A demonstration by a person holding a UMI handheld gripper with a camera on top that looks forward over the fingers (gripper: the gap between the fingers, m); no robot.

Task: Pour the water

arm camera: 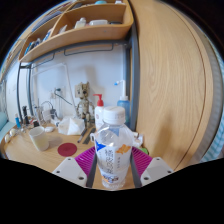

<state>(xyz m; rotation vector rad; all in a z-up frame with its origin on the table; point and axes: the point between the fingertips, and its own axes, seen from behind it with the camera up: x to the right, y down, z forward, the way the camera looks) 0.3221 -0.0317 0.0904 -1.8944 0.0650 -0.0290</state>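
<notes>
Wooden desk (25, 150), bottle (113, 148) clamped in tool (113, 160)

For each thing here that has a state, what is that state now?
bottle: upright, white cap on, held between the fingers
gripper: shut on the bottle
white cup: upright on the desk, contents not visible
spray bottle: upright, red top

Home desk nook, wooden shelf (85, 35), spray bottles (99, 107)
</notes>
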